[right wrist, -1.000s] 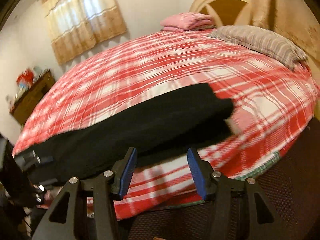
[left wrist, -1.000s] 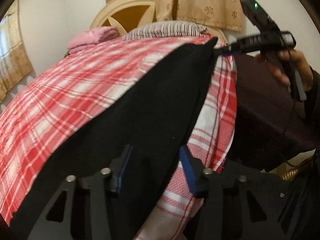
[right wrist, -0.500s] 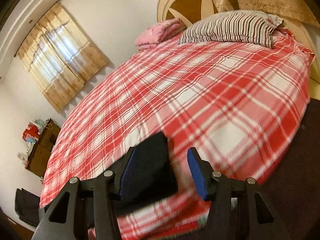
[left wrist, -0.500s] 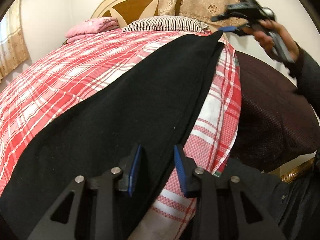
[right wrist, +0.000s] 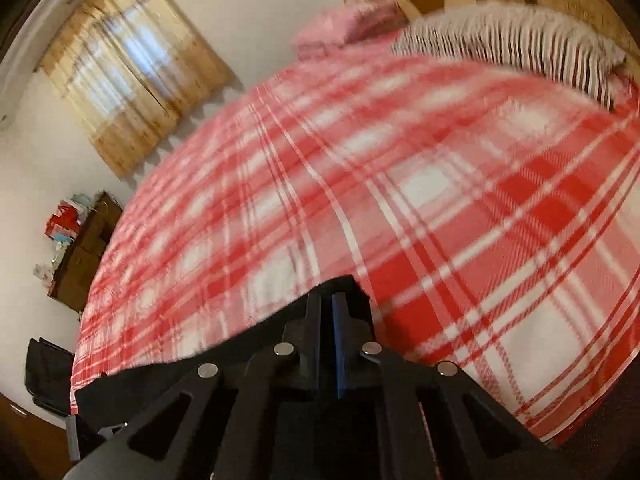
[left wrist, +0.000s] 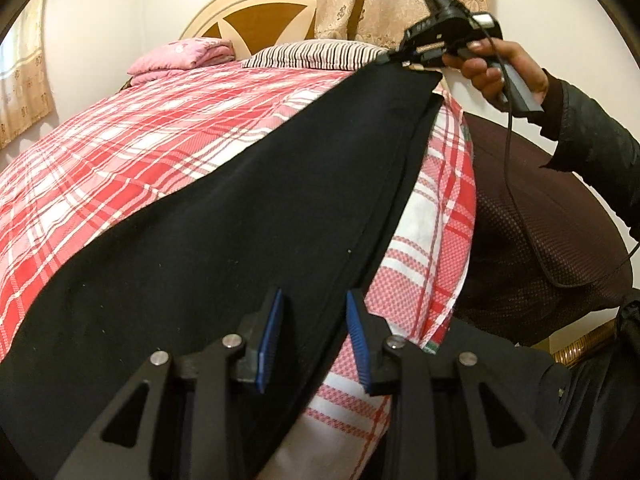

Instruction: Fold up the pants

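Black pants (left wrist: pixel 240 240) lie stretched along the near edge of a bed with a red and white plaid cover (left wrist: pixel 132 152). My left gripper (left wrist: pixel 314 336) is open, its blue pads astride the near end of the pants, above the fabric's right edge. My right gripper (right wrist: pixel 334 320) is shut on the far end of the pants (right wrist: pixel 224 356); in the left wrist view it (left wrist: pixel 394 58) holds that corner lifted above the bed near the striped pillow.
A striped pillow (left wrist: pixel 316 54) and a folded pink blanket (left wrist: pixel 180 60) lie at the wooden headboard (left wrist: pixel 256 12). A dark mesh chair (left wrist: pixel 540 248) stands right of the bed. A wooden cabinet (right wrist: pixel 84 252) stands by the far wall under a curtained window (right wrist: pixel 132 80).
My right gripper has closed on the far corner of the pants and lifted it. My left gripper moved in over the near end and its jaws narrowed, still open.
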Demonstrator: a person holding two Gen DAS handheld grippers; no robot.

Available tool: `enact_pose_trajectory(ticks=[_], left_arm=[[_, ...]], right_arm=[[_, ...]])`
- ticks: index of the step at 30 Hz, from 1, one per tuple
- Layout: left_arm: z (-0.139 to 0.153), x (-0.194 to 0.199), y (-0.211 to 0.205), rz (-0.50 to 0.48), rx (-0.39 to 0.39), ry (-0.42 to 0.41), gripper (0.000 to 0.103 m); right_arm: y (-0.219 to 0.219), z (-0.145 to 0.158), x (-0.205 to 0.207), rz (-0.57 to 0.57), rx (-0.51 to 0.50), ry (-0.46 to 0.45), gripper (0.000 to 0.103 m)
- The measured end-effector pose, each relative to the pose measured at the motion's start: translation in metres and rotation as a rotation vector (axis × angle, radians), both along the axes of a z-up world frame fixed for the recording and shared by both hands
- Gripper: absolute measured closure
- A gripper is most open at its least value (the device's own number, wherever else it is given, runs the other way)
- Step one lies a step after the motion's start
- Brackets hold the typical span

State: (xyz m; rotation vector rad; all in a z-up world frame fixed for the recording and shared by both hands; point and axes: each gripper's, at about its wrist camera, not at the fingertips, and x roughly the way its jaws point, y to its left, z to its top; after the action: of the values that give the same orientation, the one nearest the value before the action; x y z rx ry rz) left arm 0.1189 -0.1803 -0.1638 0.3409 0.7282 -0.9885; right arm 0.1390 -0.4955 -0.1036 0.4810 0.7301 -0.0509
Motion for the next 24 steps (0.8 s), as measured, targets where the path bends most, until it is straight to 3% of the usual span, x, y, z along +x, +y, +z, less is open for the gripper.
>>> enact_pose_trajectory(ticks=[6,7,8,10,11,15,18,20,22,24], left_arm=[[0.000,0.002,0.003,-0.005,-0.015,0.018,0.068],[0.000,0.002,0.004,-0.002,-0.017,0.015,0.068],[0.000,0.002,0.004,-0.002,-0.018,0.015,0.068],[0.000,0.001,0.005,-0.002,-0.022,0.012,0.068],[-0.001,0.001,0.006,-0.002,-0.025,0.011,0.068],[-0.002,0.002,0.008,0.002,-0.039,0.016,0.068],[-0.002,0.002,0.008,0.001,-0.037,0.014,0.068],[-0.002,0.001,0.008,-0.001,-0.034,0.010,0.068],[-0.002,0.002,0.009,-0.001,-0.035,0.010,0.068],[-0.002,0.002,0.011,0.000,-0.038,0.013,0.068]], right_arm=[[0.005,-0.016,0.017,0.001,-0.127,0.099,0.094],[0.004,-0.017,0.012,-0.013,-0.143,0.102,0.086],[0.003,-0.016,0.005,-0.021,-0.140,0.094,0.070],[-0.003,-0.011,-0.016,-0.044,-0.090,0.067,0.049],[-0.006,-0.009,-0.029,-0.061,-0.066,0.054,0.049],[-0.002,-0.005,-0.068,-0.090,-0.063,0.041,0.049],[0.006,-0.011,-0.075,-0.053,-0.040,0.050,0.052],[0.010,-0.018,-0.072,-0.026,-0.026,0.073,0.084],[0.013,-0.021,-0.074,-0.031,-0.034,0.072,0.093],[0.017,-0.016,-0.080,-0.028,-0.051,0.046,0.094]])
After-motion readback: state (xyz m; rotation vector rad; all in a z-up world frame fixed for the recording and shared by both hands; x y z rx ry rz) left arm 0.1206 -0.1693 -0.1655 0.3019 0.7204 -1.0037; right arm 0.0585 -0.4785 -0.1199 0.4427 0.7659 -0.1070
